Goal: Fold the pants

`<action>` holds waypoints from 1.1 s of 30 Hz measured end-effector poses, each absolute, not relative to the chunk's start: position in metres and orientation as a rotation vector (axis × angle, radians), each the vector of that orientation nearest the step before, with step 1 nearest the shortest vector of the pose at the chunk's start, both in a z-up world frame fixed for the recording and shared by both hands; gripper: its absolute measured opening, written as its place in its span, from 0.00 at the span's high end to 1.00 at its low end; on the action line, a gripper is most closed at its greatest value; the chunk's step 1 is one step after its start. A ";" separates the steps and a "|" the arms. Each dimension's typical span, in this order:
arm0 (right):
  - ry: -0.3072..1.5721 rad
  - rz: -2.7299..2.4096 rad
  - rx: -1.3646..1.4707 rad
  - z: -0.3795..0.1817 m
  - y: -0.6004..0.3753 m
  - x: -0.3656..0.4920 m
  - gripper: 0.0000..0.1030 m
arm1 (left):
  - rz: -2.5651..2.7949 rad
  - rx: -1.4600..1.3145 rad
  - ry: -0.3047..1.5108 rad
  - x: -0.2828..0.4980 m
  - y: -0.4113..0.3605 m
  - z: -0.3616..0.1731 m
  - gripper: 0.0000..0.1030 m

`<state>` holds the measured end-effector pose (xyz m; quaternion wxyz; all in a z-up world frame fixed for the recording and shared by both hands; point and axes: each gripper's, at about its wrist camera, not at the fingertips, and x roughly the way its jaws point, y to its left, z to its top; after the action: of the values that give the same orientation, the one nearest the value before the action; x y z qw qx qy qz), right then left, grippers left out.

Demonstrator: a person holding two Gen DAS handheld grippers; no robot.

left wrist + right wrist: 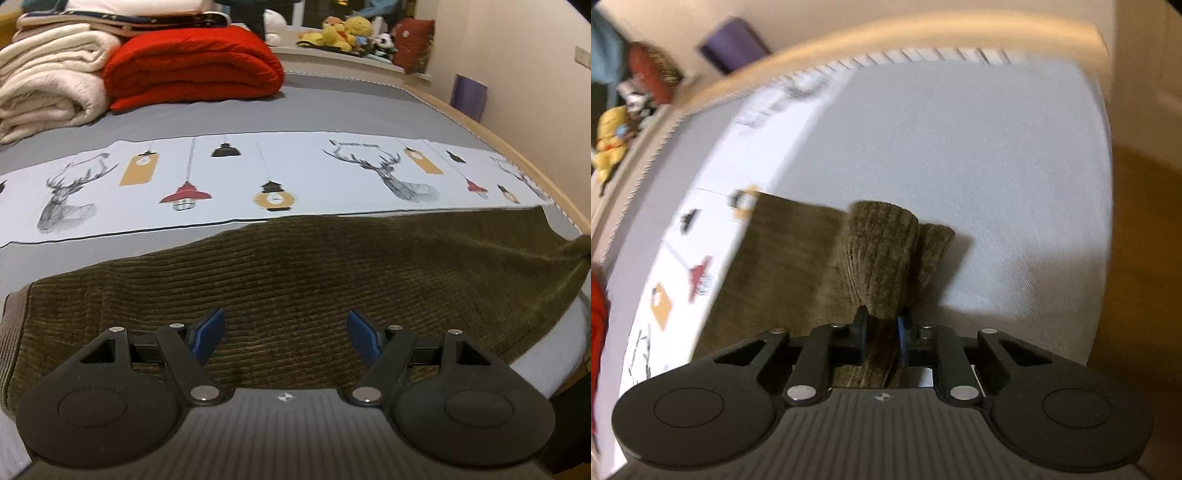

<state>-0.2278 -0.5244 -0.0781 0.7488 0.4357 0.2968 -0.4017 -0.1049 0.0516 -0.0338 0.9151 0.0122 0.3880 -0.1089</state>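
Note:
Olive-brown corduroy pants (295, 273) lie spread across the near part of the bed, their grey waistband (16, 317) at the left. My left gripper (286, 332) hovers over them, jaws open, blue pads apart with only cloth beneath. At the far right a corner of the pants (581, 247) is lifted into a peak. In the right wrist view my right gripper (882, 334) is shut on a bunched fold of the pants (882, 251), which rises between its blue pads; the rest of the leg (783, 266) lies flat to the left.
A patterned bed runner (258, 181) with deer and lamps crosses the grey sheet (332, 107) behind the pants. Folded red (192, 66) and cream blankets (48, 85) sit at the back left. Plush toys (343, 33) line a ledge. The bed's wooden edge (923, 29) and floor (1141, 258) lie right.

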 end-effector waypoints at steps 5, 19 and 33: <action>0.482 -0.697 0.436 0.011 -0.418 -0.188 0.88 | -0.164 -0.012 0.798 -0.105 0.069 -0.031 0.24; 0.830 0.441 -0.443 -0.101 -0.059 -0.144 0.88 | -0.019 -0.286 0.984 -0.101 0.139 -0.054 0.24; 0.733 0.507 -0.306 -0.064 -0.066 -0.152 0.57 | -0.040 -0.273 1.004 -0.098 0.128 -0.056 0.24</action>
<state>-0.1517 -0.0657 -0.0644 0.8911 -0.1473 0.3530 0.2443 -0.0980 0.1282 -0.0559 0.8676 -0.1306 0.4795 -0.0193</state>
